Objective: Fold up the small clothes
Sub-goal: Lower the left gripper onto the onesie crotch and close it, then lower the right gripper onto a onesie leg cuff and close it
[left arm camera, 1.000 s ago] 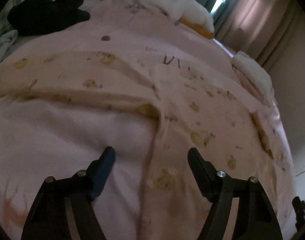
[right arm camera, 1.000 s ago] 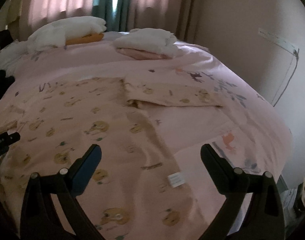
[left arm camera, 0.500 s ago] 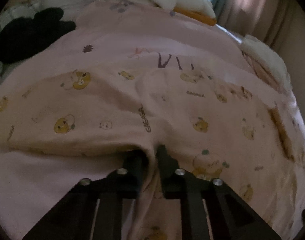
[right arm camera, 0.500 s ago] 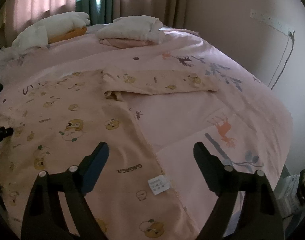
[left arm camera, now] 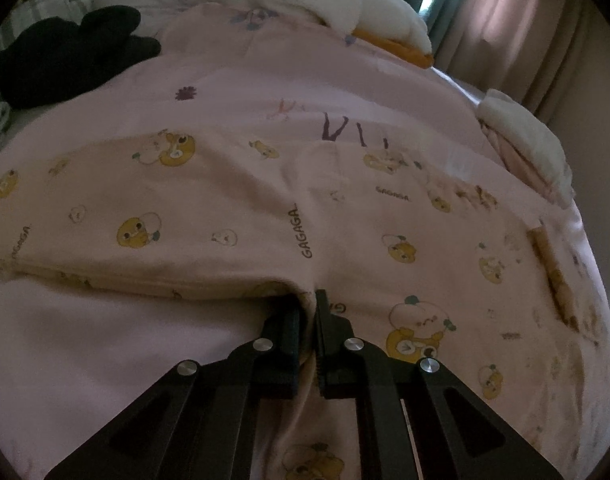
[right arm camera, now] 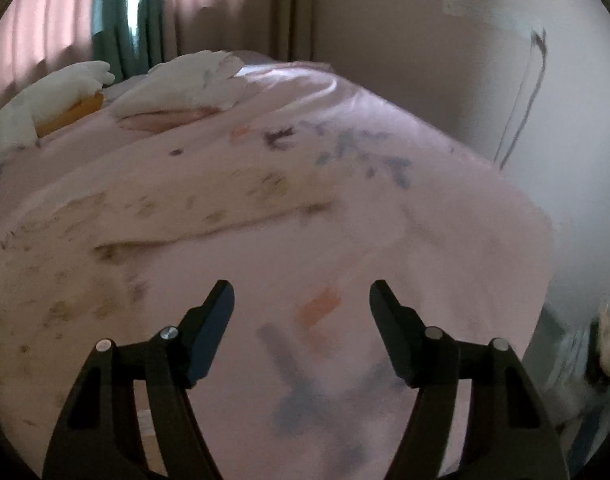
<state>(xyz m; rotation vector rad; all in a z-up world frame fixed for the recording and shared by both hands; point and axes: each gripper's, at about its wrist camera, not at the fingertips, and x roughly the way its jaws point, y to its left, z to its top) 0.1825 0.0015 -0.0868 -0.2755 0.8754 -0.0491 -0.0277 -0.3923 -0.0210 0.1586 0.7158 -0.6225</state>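
A small pale pink garment (left arm camera: 233,208) printed with yellow cartoon animals lies spread on the pink bedspread (left arm camera: 245,72). My left gripper (left arm camera: 308,304) is shut on the garment's near edge, where the sleeve meets the body, with cloth pinched between the jaws. In the blurred right wrist view the garment (right arm camera: 209,208) lies at the left, one sleeve stretched to the right. My right gripper (right arm camera: 301,296) is open and empty above the bare bedspread (right arm camera: 445,240), to the right of the garment.
A black garment (left arm camera: 69,52) lies at the far left of the bed. White folded clothes on an orange item (left arm camera: 345,20) sit at the back, and another white and pink stack (left arm camera: 525,140) at the far right. Curtains and a wall (right arm camera: 425,60) stand behind.
My left gripper closed on the garment's edge and stays shut on it. My right gripper swung to the right, off the garment and over the bare bedspread, still open.
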